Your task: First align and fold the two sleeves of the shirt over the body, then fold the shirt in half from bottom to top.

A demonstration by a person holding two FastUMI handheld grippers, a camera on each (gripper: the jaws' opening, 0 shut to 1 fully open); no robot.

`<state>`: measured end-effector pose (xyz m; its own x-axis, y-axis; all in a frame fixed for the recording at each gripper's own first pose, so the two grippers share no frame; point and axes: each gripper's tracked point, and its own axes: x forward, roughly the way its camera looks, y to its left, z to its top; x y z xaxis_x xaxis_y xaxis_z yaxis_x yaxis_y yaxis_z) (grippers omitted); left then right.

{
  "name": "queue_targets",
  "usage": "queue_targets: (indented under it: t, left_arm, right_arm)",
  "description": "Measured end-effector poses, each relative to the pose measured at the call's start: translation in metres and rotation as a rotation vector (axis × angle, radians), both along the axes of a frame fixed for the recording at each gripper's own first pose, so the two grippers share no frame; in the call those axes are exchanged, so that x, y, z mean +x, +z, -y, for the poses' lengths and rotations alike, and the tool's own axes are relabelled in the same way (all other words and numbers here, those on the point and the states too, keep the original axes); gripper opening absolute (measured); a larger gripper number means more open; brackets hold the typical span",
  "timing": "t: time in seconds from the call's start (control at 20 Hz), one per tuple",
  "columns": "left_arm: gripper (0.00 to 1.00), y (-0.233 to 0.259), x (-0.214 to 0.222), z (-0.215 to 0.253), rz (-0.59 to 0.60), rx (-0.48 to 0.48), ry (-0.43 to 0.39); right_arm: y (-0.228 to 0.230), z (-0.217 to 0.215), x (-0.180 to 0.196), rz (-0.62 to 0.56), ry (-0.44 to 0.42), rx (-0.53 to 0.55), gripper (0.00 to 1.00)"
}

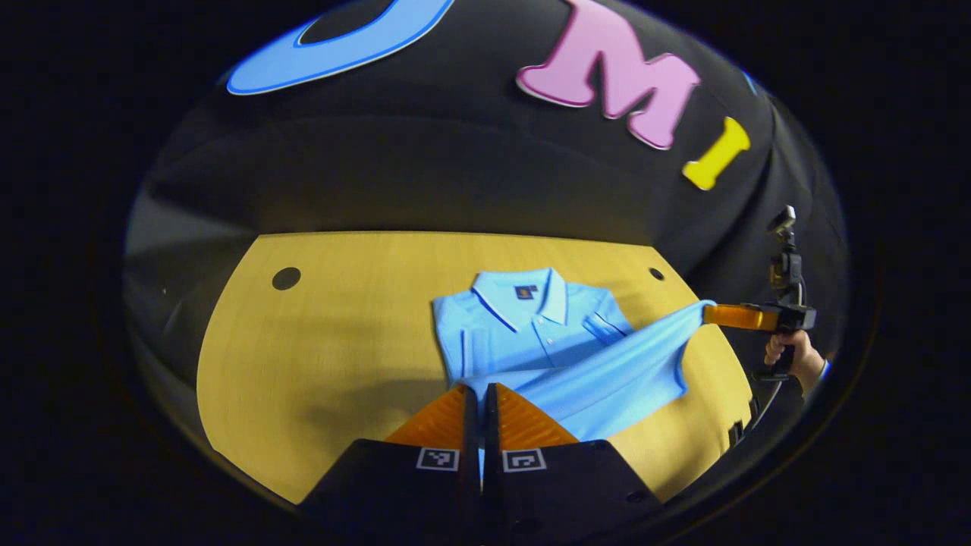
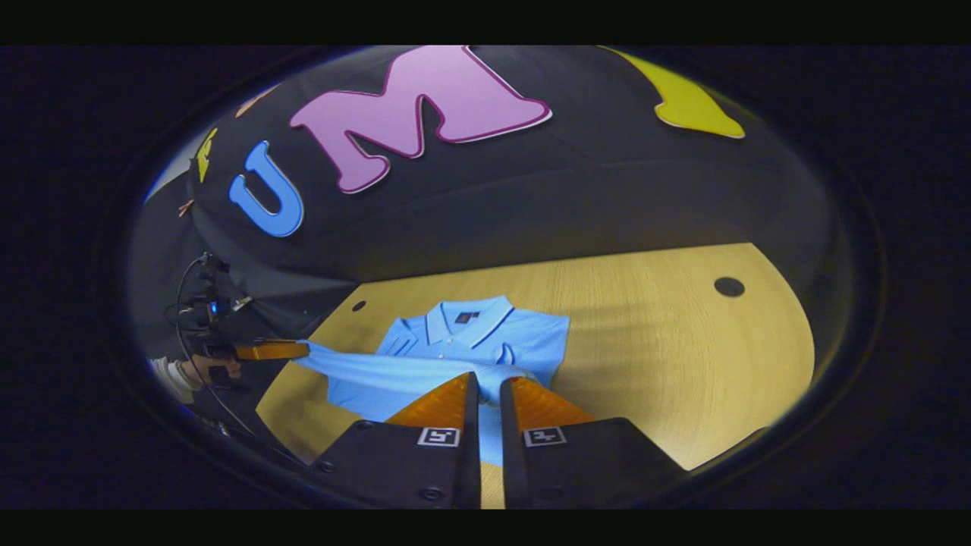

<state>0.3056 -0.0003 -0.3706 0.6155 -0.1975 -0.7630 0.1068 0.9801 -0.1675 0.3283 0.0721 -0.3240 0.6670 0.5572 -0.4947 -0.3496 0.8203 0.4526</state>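
A light blue polo shirt (image 1: 523, 334) lies collar-away on the wooden table (image 1: 334, 334), its sleeves folded in over the body. My left gripper (image 1: 481, 390) is shut on one bottom corner of the shirt, lifted off the table. In the left gripper view, the right gripper (image 1: 713, 313) pinches the other bottom corner, and the hem stretches taut between them. In the right gripper view, my right gripper (image 2: 485, 379) is shut on the shirt (image 2: 470, 341) hem. The left gripper (image 2: 303, 350) holds the far corner at the left.
The table (image 2: 667, 334) has a round hole (image 2: 729, 287) near each back corner, such as the hole (image 1: 286, 278) at the left. A hand (image 1: 789, 356) holds the right gripper's handle beyond the table's edge. The black booth wall stands behind the table.
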Motion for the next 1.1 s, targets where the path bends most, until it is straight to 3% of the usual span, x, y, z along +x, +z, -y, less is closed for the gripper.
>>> queue_targets:
  t: [0.15, 0.25, 0.4, 0.6, 0.65, 0.7, 0.75, 0.85, 0.9, 0.95, 1.1]
  left_arm:
    - [0.06, -0.018, 0.078, -0.013, 0.031, 0.059, 0.058]
    - [0.06, -0.035, 0.108, -0.015, -0.004, 0.092, 0.099]
    - [0.06, -0.056, 0.135, -0.005, -0.018, 0.15, 0.121]
    - [0.07, -0.087, 0.15, 0.001, -0.056, 0.239, 0.132]
    - [0.09, -0.095, 0.147, 0.004, -0.095, 0.239, 0.142]
    - [0.31, -0.108, 0.143, 0.001, -0.121, 0.247, 0.142]
    - [0.54, -0.113, 0.138, -0.003, -0.132, 0.263, 0.147]
    - [0.98, -0.096, 0.137, -0.004, -0.097, 0.263, 0.157]
    - [0.98, -0.086, 0.132, -0.001, -0.08, 0.24, 0.156]
    - [0.98, -0.072, 0.125, 0.001, -0.066, 0.225, 0.142]
    - [0.98, -0.021, 0.09, -0.002, -0.005, 0.267, 0.059]
  right_arm:
    - [-0.015, -0.016, 0.069, 0.012, -0.004, -0.02, 0.16]
    - [-0.045, -0.025, 0.1, 0.002, 0.002, -0.059, 0.16]
    - [-0.081, -0.034, 0.133, -0.022, -0.016, -0.09, 0.12]
    - [-0.127, -0.035, 0.142, -0.092, -0.021, -0.144, 0.16]
    - [-0.133, -0.036, 0.139, -0.108, -0.02, -0.151, 0.1]
    - [-0.134, -0.034, 0.136, -0.119, -0.019, -0.159, 0.12]
    - [-0.134, -0.033, 0.133, -0.123, -0.014, -0.158, 0.27]
    - [-0.125, -0.021, 0.128, -0.106, -0.02, -0.179, 0.66]
    - [-0.113, -0.014, 0.121, -0.091, -0.022, -0.181, 0.86]
    - [-0.098, -0.009, 0.11, -0.075, -0.024, -0.183, 0.98]
    - [-0.047, 0.012, 0.078, -0.003, -0.042, -0.227, 0.98]
